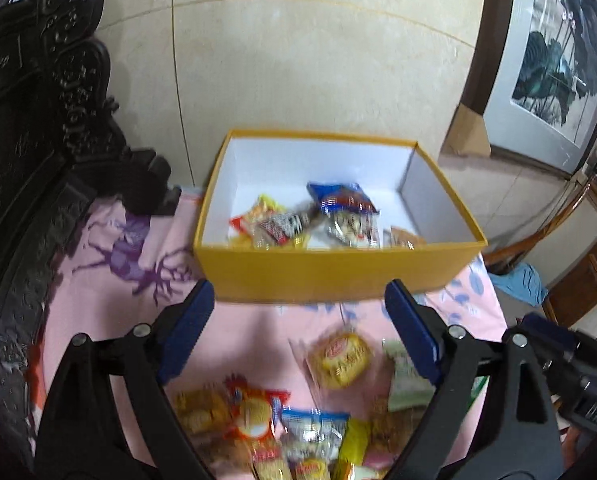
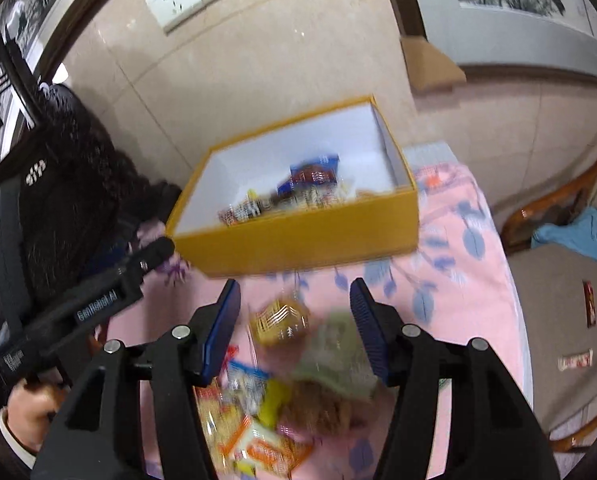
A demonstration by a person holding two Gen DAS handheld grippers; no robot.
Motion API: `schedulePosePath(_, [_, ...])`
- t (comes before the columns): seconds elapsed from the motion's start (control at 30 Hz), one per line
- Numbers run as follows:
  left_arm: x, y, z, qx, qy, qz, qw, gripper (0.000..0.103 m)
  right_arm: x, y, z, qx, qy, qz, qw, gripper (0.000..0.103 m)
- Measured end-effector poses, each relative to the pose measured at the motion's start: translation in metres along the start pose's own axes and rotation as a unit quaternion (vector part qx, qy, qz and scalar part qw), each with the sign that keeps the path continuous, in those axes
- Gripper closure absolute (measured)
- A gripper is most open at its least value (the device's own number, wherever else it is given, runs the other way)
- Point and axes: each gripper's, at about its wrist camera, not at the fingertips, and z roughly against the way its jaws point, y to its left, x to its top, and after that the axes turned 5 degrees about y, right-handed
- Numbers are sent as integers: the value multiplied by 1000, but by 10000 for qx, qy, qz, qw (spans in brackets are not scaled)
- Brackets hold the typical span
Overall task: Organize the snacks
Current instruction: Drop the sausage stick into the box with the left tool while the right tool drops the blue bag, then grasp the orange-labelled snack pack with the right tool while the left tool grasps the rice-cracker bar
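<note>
Snacks are what I am sorting, and they sit in two places: a handful already inside the yellow box, the rest in a loose heap on the pink floral cloth in front of it. That cloth is the biggest surface under me, spread over what looks like a bed pushed against a beige wall. The box stands on it toward the wall, lid off, its white inside open to me, which I judge makes it the collecting bin, near enough to the pile for short carries. Inside it lie a blue packet and a red-and-white one, tumbled together near the front wall.

Closer to me lies the unsorted heap: a square yellow packet nearest the box, a pale green pack beside it, a red-and-orange packet and several blurred small wrappers below.

My left gripper hangs over this heap with its blue pads spread wide and nothing between them. My right gripper is spread too, more narrowly, its pads either side of the yellow packet and green pack but pressing on neither. I judge both are poised for a fresh pick, the yellow packet being the likeliest target.
</note>
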Motion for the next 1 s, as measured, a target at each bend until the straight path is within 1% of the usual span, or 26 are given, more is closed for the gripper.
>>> schedulePosePath(0.13, [-33,6,6,9,46,97,9999,9,-42,-7,-8,-88,397,-1,9992,45])
schedulePosePath(0.3, [-96,28,14,-138,255,154,9995,9,-89,-18,-25,-80,1073,-32,9942,45])
schedulePosePath(0.37, [-121,40,17,-163,409,187,9989,9,-102,-18,-33,19,1341,-110,9909,45])
schedulePosePath(0.43, [-141,51,22,-97,499,255,9984,9,-110,-12,-41,234,1573,-138,9872,45])
schedulePosePath(0.5, [-159,65,27,-71,619,360,9974,9,-113,2,-47,347,1661,187,9853,45])
schedulePosePath(0.6, [-175,80,34,-18,729,486,9961,9,-121,30,-59,319,1736,1140,9777,45])
schedulePosePath(0.63, [-178,83,36,-3,752,503,9959,9,-125,39,-65,316,1765,1559,9714,45])
schedulePosePath(0.7, [-180,85,39,-1,757,522,9958,9,-131,49,-71,248,1759,2175,9598,45])
schedulePosePath(0.73, [-180,84,41,-30,750,526,9958,9,-134,54,-75,206,1746,2537,9512,45])
schedulePosePath(0.83, [-181,79,41,-140,740,460,9961,9,-139,61,-89,169,1823,3258,9275,45])
schedulePosePath(0.87, [-180,77,40,-162,753,431,9961,9,-141,63,-93,157,1817,3460,9204,45])
schedulePosePath(0.9, [-180,74,39,-184,768,400,9961,9,-139,62,-95,282,1767,3557,9173,45])
schedulePosePath(0.93, [-180,71,37,-220,785,356,9960,9,-137,60,-97,351,1799,3518,9179,45])
schedulePosePath(1.0, [-180,65,35,-288,808,269,9960,9,-132,56,-101,460,1893,3323,9228,51])
